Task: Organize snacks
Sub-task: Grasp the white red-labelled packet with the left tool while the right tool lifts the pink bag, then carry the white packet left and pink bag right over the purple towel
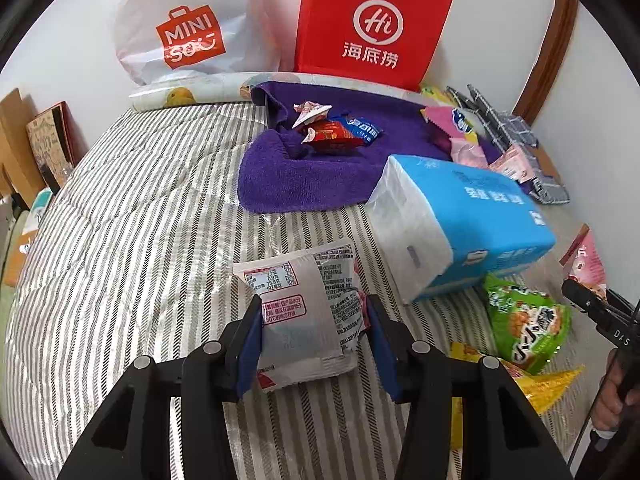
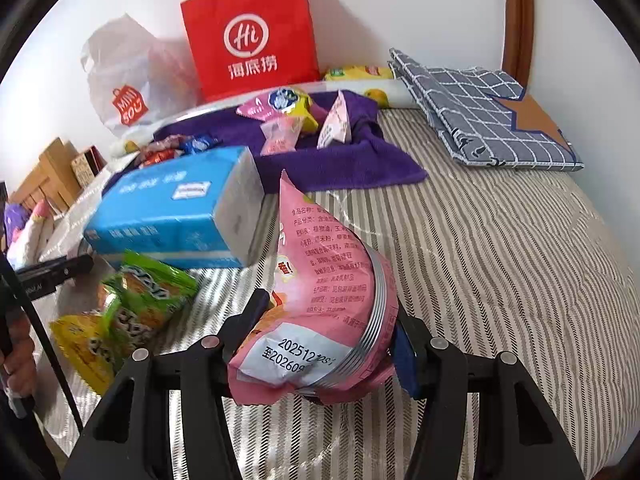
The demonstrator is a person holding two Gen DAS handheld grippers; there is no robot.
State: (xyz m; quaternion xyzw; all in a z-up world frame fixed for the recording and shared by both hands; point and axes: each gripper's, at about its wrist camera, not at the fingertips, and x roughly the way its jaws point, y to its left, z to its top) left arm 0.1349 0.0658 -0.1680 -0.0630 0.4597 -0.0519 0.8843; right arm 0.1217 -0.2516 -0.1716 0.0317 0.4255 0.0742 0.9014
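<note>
Pinching from both sides, the left gripper [image 1: 314,330] has its blue pads against the flanks of a white snack packet [image 1: 304,312] that lies on the striped bedspread [image 1: 120,240], at 6 o'clock in the left wrist view. The right gripper [image 2: 332,344] is clamped on the lower part of a pink snack bag [image 2: 320,300], which rises tilted between its jaws. Both look light, air-puffed and crinkly, so I judge that they will give under pressure and could slide on the slick film. A hold across the fuller middle seems safer than one on a sealed edge, with gentle force if the contents are brittle. Other snacks sit on the purple towel [image 1: 320,184] at 12 o'clock, probably the gathering spot, beyond the blue tissue pack [image 1: 460,224].
</note>
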